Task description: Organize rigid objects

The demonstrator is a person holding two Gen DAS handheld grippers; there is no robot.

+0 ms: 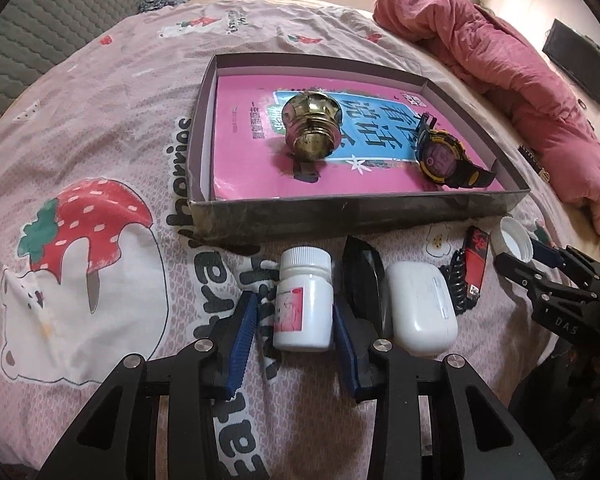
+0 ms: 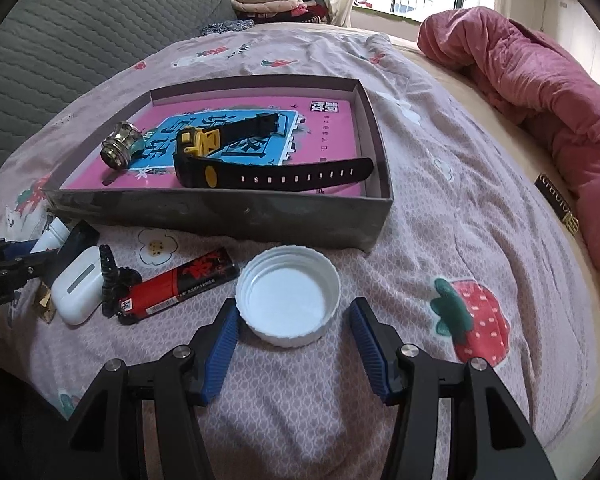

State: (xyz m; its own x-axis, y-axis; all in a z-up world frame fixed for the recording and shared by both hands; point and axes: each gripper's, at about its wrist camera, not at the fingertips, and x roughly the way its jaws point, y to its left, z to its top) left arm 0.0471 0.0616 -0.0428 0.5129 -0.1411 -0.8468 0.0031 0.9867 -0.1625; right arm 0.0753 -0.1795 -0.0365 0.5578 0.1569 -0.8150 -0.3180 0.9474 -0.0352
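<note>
A white pill bottle [image 1: 304, 304] lies on the bedspread between the blue pads of my left gripper [image 1: 296, 302]. The right pad touches it and a thin gap shows at the left pad. My right gripper [image 2: 294, 304] stands open around an upturned white cap [image 2: 288, 304]; its left pad is at the rim and its right pad is apart. A shallow grey box [image 1: 340, 208] holds a pink book, a brass knob [image 1: 310, 128] and a black-and-yellow watch [image 1: 440, 156].
Beside the bottle lie a black object [image 1: 364, 276], a white earbud case [image 1: 420, 308], a black coil tie [image 1: 456, 284] and a red-and-black lighter [image 2: 176, 284]. A pink quilt [image 2: 540, 80] is bunched at the right. A grey headboard [image 2: 80, 40] stands at the left.
</note>
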